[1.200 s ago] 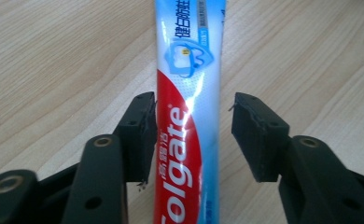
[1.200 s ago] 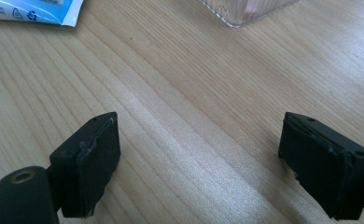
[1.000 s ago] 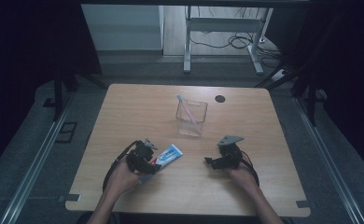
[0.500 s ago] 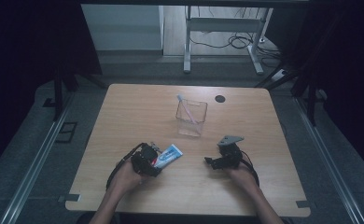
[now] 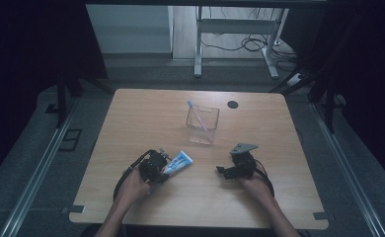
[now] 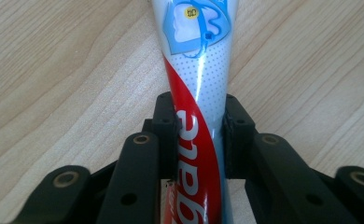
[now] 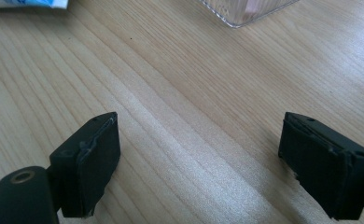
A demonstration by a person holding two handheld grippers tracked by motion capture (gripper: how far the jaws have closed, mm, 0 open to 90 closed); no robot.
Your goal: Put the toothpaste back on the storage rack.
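High view: wooden surface (image 5: 131,123) with two hands working near its front edge. Left gripper (image 5: 156,167) sits at front left, lying low on the surface, its jaws have just been closing and are now clamped on a toothpaste tube (image 5: 177,163), pads pressing both sides of the tube body. Tube lies flat on the surface, its blue-and-white end pointing up and right toward the middle of the surface, the rest tucked into the gripper. Left gripper view confirms it: toothpaste tube (image 6: 196,116) runs straight up between the two black jaws, red band and white lettering right at the pads, wood grain on both sides. Left hand (image 5: 131,186) wraps the gripper from behind. Right gripper (image 5: 232,170) at front right, held by the right hand (image 5: 257,185), grey three-cornered plate on top, jaws spread wide with nothing between them, well apart from the tube. Right gripper view: both pads stand far apart over bare wood, a corner of the clear container (image 7: 245,10) at top. Clear container (image 5: 202,124) stands upright at mid-surface behind both grippers, with a toothbrush (image 5: 196,112) leaning inside it. Small dark round disc (image 5: 233,104) sits near the far edge.
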